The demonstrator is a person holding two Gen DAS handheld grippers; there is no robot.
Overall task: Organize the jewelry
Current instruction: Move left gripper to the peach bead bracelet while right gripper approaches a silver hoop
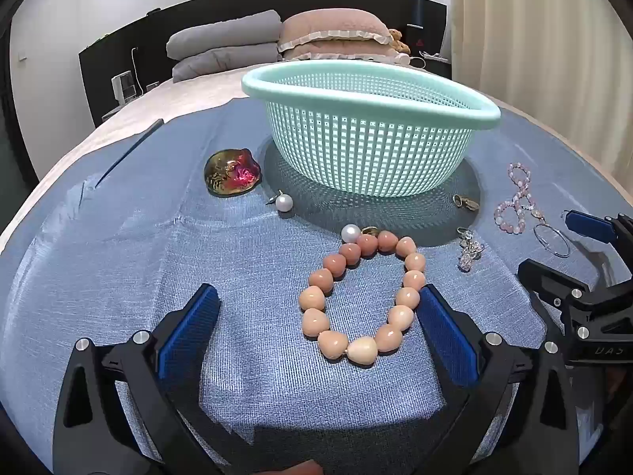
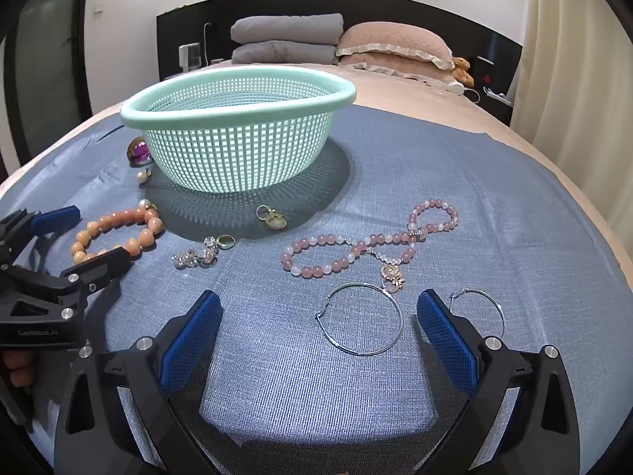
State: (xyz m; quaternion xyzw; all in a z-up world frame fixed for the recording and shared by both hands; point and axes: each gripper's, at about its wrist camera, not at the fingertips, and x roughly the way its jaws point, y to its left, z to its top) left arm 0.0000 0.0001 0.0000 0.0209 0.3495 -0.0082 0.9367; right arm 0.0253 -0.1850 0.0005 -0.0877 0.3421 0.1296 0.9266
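A peach bead bracelet (image 1: pixel 358 350) lies on the blue cloth between the wide-apart fingers of my left gripper (image 1: pixel 318 301), which is open; its right pad (image 1: pixel 443 324) stands close beside the beads. A mint basket (image 1: pixel 368 118) stands behind. My right gripper (image 2: pixel 318 301) is open over a silver hoop earring (image 2: pixel 361 354), with a second hoop (image 2: pixel 502 316) just outside its right finger. A pink bead strand (image 2: pixel 356 247) with a gold charm lies just beyond. Each gripper shows in the other's view, the right gripper (image 1: pixel 569 253) and the left gripper (image 2: pixel 91 237).
Two pearl earrings (image 1: pixel 284 202) (image 1: pixel 351 233), a red-gold brooch (image 1: pixel 232 174), small gold pieces (image 2: pixel 271 215) and a crystal earring (image 2: pixel 194 257) lie around the basket. The blue cloth (image 2: pixel 474 198) covers a bed; pillows (image 2: pixel 391 45) and a folded grey quilt (image 2: pixel 285 39) sit at the headboard.
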